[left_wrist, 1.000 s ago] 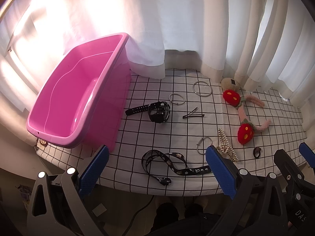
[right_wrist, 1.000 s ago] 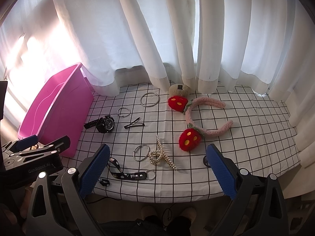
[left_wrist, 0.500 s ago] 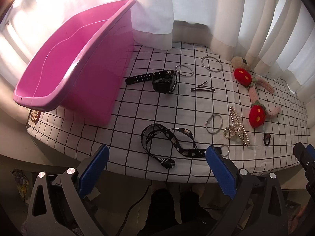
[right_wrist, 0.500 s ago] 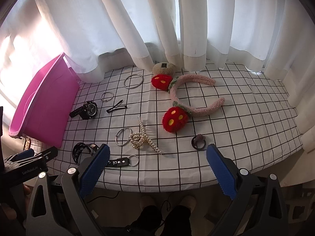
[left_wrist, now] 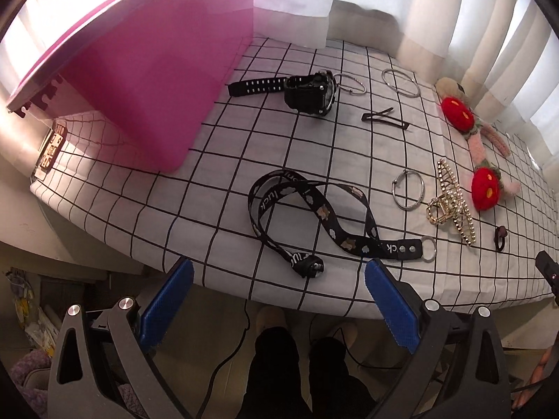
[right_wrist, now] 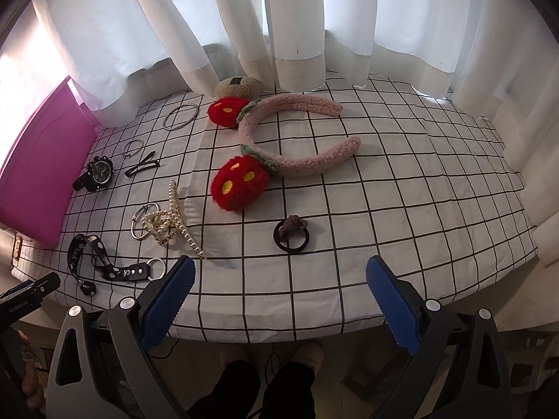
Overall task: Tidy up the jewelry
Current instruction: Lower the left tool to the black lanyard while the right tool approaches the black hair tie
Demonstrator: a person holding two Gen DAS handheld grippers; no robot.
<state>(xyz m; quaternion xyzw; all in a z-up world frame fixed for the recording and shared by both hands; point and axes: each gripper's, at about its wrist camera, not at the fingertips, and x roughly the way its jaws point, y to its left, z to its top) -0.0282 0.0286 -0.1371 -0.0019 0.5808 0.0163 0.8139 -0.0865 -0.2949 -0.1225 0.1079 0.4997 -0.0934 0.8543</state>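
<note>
Jewelry lies spread on a grid-patterned cloth. A black lanyard strap (left_wrist: 314,216) lies near the front edge, just beyond my open left gripper (left_wrist: 277,289). Farther back lie a black watch (left_wrist: 307,92), a hair clip (left_wrist: 384,118), metal bangles (left_wrist: 408,192) and a pearl claw clip (left_wrist: 450,202). A pink bin (left_wrist: 139,80) stands at the left. My right gripper (right_wrist: 279,293) is open and holds nothing, just in front of a dark hair tie (right_wrist: 291,234). Beyond it lies a pink headband with red plush strawberries (right_wrist: 265,160).
White curtains (right_wrist: 279,17) hang behind the table. The cloth's front edge (right_wrist: 265,328) drops off just ahead of both grippers. A person's legs and feet (left_wrist: 290,366) show below. A beige plush piece (right_wrist: 237,87) lies by the curtains.
Both grippers have come lower and closer to the table's front edge. The lanyard now looms near the left gripper, the hair tie near the right. Nothing on the cloth has moved.
</note>
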